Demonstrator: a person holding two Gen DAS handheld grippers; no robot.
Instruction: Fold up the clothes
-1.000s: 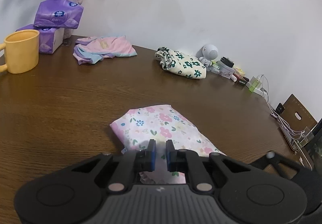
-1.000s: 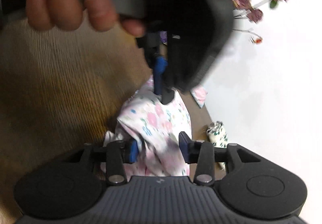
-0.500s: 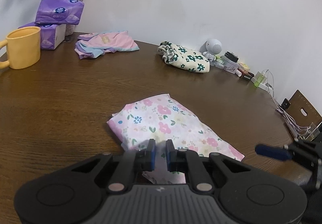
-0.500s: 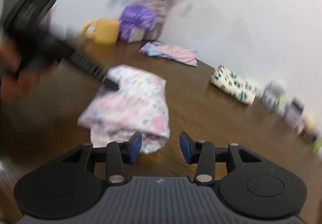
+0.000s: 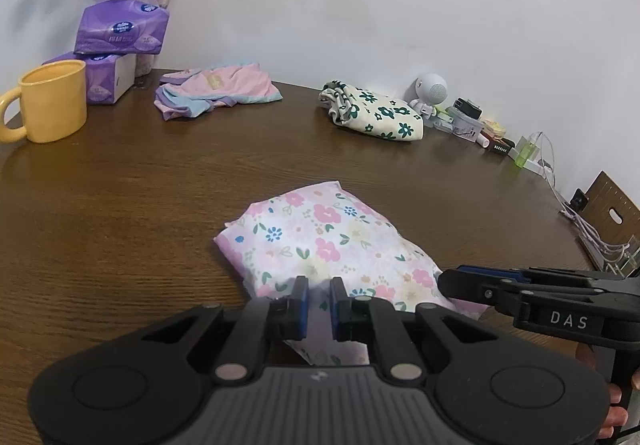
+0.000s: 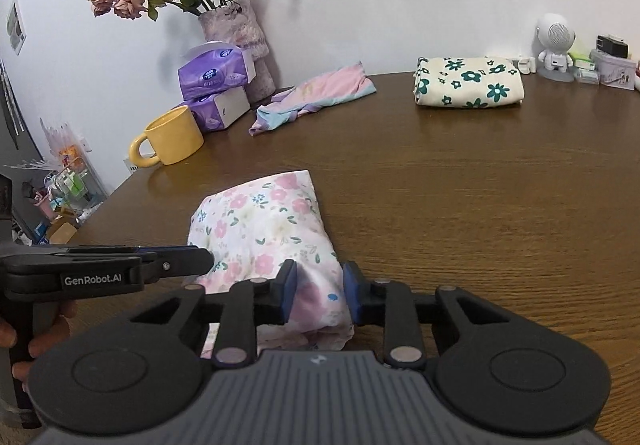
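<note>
Left wrist view: the pink floral garment (image 5: 332, 245) lies folded into a compact bundle on the brown wooden tabletop (image 5: 120, 205), and it serves as the reference for all positions below. The left gripper (image 5: 319, 303) sits at the garment's near edge; its jaws are nearly together and pinch a thin fold of the floral cloth. The right gripper (image 5: 452, 279) enters from the right of the garment, its fingertip resting over the garment's right near corner.

Right wrist view: the right gripper (image 6: 319, 295) is at the near end of the same garment (image 6: 260, 229). Its jaws have just been closing, with a bunched fold of the cloth between them; the pads appear to touch the fabric on both sides. The left gripper (image 6: 200, 259) reaches in from the left of the garment, its tip against the garment's left side, with a hand (image 6: 36, 341) on its handle.

Beyond the garment, toward the wall: a cream garment with green flowers (image 5: 372, 113), folded, to the right; a pink and blue garment (image 5: 216, 89), loosely laid, to the left. Further left of the garment stand a yellow mug (image 5: 52, 101), stacked purple tissue packs (image 5: 120, 33) and a vase (image 6: 236, 29) holding dried roses. A small white robot figure (image 6: 554, 45) stands just beyond the cream garment.
</note>
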